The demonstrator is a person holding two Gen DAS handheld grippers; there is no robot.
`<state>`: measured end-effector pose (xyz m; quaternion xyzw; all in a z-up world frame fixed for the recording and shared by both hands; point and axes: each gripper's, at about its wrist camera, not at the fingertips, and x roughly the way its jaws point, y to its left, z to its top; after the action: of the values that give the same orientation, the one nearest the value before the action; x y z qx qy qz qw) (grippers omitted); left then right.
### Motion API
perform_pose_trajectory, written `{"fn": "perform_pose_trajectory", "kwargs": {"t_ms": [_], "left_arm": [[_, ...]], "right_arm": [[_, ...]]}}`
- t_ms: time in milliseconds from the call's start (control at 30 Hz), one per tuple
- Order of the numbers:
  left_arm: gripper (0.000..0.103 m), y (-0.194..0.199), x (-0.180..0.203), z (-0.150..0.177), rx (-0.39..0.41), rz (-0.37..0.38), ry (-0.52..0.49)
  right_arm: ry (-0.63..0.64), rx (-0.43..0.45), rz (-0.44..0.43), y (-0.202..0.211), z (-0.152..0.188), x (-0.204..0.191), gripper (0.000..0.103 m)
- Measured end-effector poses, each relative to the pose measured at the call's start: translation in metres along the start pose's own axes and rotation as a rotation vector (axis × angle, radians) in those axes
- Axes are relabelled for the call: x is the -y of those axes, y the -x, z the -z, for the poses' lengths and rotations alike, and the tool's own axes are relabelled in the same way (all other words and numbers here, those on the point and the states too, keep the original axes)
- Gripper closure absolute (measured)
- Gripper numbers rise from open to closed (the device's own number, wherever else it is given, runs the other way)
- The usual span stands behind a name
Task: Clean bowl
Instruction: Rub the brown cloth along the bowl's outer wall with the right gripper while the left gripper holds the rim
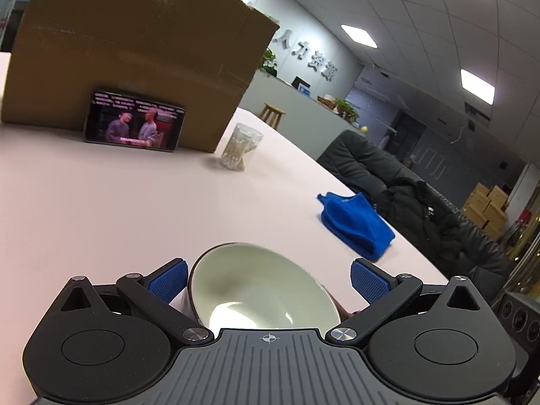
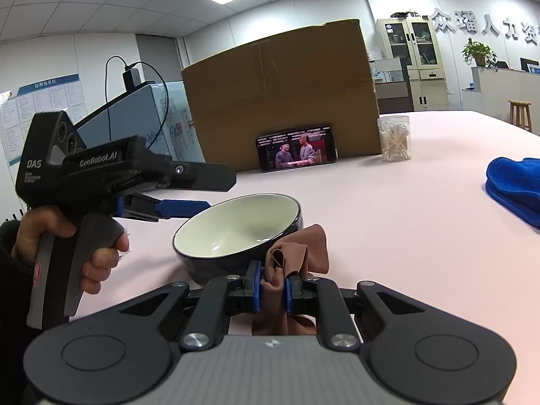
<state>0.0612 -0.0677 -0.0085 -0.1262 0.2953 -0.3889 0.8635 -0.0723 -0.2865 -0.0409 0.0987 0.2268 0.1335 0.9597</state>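
Now, bowl on the pink table, tilted.
Cardboard box behind; left gripper spread wide around the rim, pads seemingly clear; right gripper clamped on brown cloth beside the bowl.

My left camera sits low behind my left fingers, tilted slightly down, close over the bowl, facing the cardboard box across the pink surface. My right camera looks from behind my right fingers, further back and to the side, so it sees my left gripper from its flank. Both views share the bowl, box, phone, cotton-swab jar and blue cloth.
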Motion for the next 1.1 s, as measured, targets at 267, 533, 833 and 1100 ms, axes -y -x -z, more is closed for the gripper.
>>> {"fn": "perform_pose_trajectory", "kwargs": {"t_ms": [267, 533, 833, 1100], "left_arm": [[0.000, 0.011, 0.006, 0.006, -0.018, -0.001, -0.033], [0.000, 0.044, 0.022, 0.033, 0.012, -0.027, -0.050], [0.000, 0.029, 0.031, 0.035, 0.142, -0.379, -0.238], [0.000, 0.020, 0.026, 0.037, 0.063, -0.426, -0.246]], "right_arm": [[0.013, 0.000, 0.004, 0.001, 0.000, 0.003, 0.087], [0.008, -0.006, 0.028, -0.003, -0.003, 0.010, 0.087], [0.002, 0.014, 0.013, 0.009, 0.005, 0.005, 0.087], [-0.009, 0.010, -0.053, 0.021, 0.018, -0.012, 0.087]]}}
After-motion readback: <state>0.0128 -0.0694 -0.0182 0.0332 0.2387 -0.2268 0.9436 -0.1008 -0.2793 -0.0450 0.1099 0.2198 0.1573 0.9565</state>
